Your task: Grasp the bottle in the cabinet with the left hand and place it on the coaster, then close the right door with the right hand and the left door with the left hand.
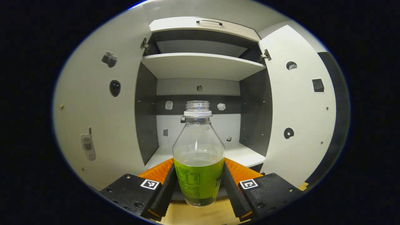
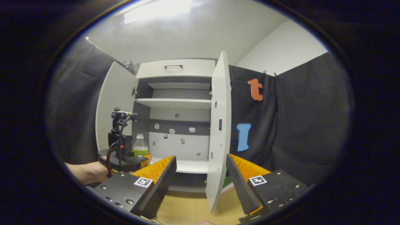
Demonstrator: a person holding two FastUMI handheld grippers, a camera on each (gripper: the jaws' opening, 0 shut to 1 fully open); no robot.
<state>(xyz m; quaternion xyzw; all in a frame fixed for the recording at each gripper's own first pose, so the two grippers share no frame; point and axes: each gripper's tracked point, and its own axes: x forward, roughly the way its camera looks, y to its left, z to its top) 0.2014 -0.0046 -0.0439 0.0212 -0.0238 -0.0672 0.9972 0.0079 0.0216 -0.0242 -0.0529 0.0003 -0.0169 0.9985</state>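
A clear, uncapped bottle (image 1: 198, 140) with a green label and a little liquid stands upright between the fingers of my left gripper (image 1: 198, 162), which is shut on its label. It is held just in front of the open cabinet, its base slightly above the wooden table (image 1: 184, 216). In the right gripper view the same bottle (image 2: 140, 146) sits in the left gripper (image 2: 142, 156) at the cabinet's left side, with a hand (image 2: 87, 172) behind it. My right gripper (image 2: 200, 157) is open and holds nothing. The edge of the right door (image 2: 218, 125) stands ahead of it.
Both cabinet doors stand wide open: the left door (image 1: 100, 118) and the right door (image 1: 297, 109). The lower shelf (image 1: 243, 154) and upper shelf (image 1: 200, 64) are bare. A closed drawer with a handle (image 1: 209, 22) tops the cabinet. Black cloth hangs on both sides.
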